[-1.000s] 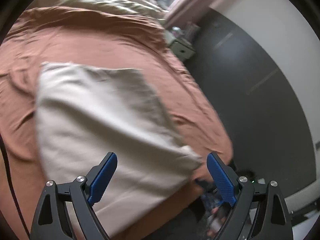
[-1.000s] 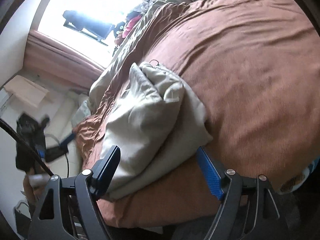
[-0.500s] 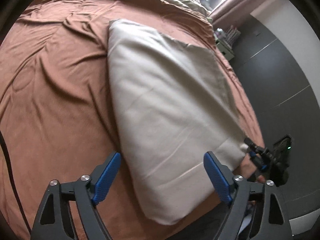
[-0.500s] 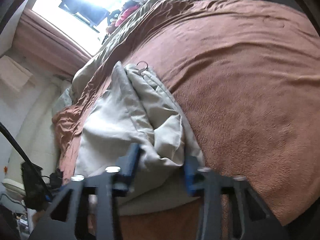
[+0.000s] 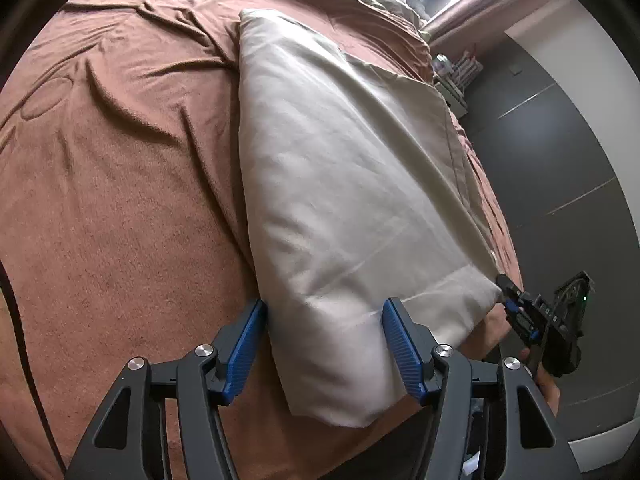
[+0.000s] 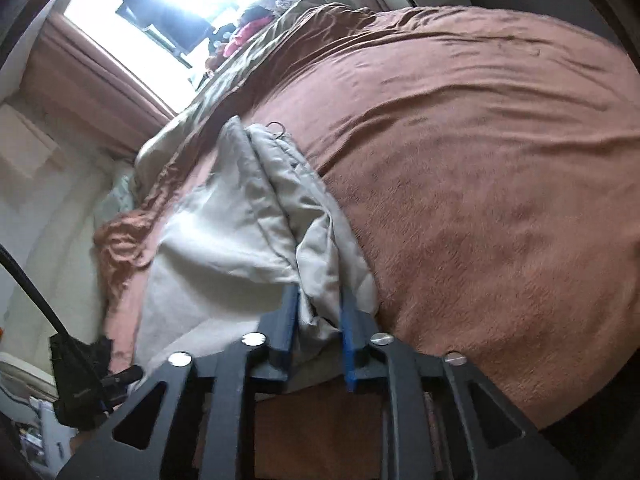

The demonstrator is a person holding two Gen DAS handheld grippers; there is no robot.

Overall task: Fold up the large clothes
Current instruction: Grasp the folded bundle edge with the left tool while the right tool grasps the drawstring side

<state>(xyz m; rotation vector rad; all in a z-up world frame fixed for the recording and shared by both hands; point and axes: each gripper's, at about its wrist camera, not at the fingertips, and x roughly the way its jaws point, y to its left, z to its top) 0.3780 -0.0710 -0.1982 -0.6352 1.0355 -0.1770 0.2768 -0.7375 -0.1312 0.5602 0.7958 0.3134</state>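
- Beige garment folded into a long thick bundle, lying on the brown blanket of a bed, close to the near edge.
- Top layer smooth with a few light creases; stitched hem along the right side, small button near the low right corner.
- From the right wrist view, same garment bunched in several loose layers, a small metal ring at its far end.
- Left claw spread wide, blue pads on either side of the bundle's near end, left pad just beside the cloth edge; no pinch visible.
- Right claw drawn narrow, blue pads clamped on a wad of the beige cloth at the bundle's near corner.
- Right claw also visible in the left wrist view, at the low right corner of the garment, held by a bare hand.
- Blanket wrinkled in long ridges left of the garment, flatter on the right wrist side.
- Olive quilt heaped at the far end of the bed under a bright window.
- Dark wall panels beyond the bed's edge.
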